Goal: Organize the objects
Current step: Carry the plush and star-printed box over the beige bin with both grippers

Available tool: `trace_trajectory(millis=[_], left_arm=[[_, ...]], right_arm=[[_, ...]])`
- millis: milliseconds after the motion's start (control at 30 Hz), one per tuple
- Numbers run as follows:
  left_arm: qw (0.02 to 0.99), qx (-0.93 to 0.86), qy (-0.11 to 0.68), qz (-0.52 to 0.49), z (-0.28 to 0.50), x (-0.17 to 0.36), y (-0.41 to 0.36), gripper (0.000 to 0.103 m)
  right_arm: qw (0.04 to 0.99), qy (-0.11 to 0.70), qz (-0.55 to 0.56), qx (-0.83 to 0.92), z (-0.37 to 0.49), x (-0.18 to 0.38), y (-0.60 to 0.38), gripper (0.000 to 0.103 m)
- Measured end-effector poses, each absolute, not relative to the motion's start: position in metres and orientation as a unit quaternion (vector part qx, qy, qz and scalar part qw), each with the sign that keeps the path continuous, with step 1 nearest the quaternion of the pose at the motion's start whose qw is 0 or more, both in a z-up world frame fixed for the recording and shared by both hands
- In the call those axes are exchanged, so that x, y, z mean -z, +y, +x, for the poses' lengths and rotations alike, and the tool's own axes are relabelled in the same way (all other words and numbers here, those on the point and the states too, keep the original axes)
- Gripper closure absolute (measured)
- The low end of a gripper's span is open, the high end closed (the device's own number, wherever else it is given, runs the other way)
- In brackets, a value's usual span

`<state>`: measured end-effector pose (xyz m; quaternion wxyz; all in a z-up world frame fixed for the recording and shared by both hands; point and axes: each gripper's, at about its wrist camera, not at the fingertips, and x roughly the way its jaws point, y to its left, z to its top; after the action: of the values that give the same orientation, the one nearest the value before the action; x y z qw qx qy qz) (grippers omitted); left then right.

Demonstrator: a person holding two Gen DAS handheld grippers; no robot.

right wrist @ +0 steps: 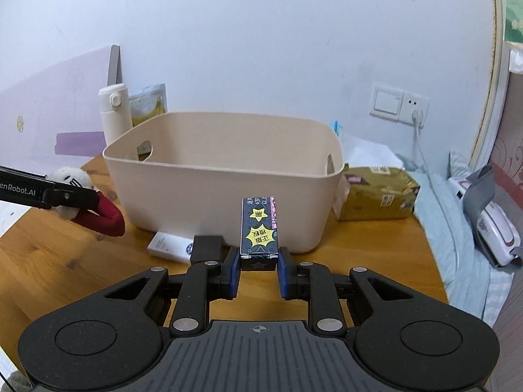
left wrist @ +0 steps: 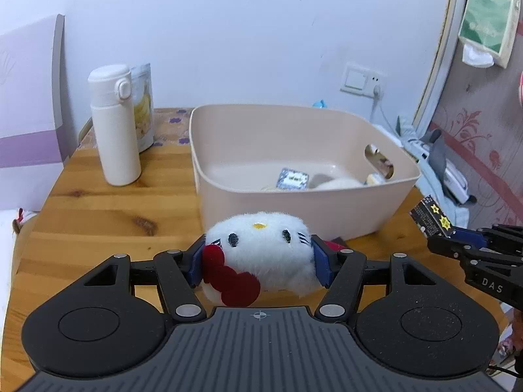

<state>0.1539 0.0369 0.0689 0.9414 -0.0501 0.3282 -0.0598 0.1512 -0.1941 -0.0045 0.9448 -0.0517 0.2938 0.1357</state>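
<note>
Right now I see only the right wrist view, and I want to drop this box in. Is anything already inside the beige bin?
Observer: Yes. A small blue-and-white packet lies on the floor of the beige bin, by the near wall.
Operator: Is there room for my black box?
Observer: The bin floor left of the packet looks bare.
Operator: How are the left tongs gripping?
Observer: Both blue pads press the sides of a white cat plush with a red bow.
</note>
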Motion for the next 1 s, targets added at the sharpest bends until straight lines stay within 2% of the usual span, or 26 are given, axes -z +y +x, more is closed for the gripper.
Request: trace_trajectory(millis=[700, 1000], left_arm=[[0.956, 0.065, 0.283, -0.044, 0.178, -0.109, 0.03, 0.039], [0.954, 0.065, 0.289, -0.043, 0.201, -0.108, 0.026, 0.039]], right_arm=[[0.958, 0.25, -0.047, -0.133, 0.178, -0.029, -0.2, 0.081], [0.959, 0.247, -0.045, -0.134, 0.196, -0.032, -0.2, 0.081]])
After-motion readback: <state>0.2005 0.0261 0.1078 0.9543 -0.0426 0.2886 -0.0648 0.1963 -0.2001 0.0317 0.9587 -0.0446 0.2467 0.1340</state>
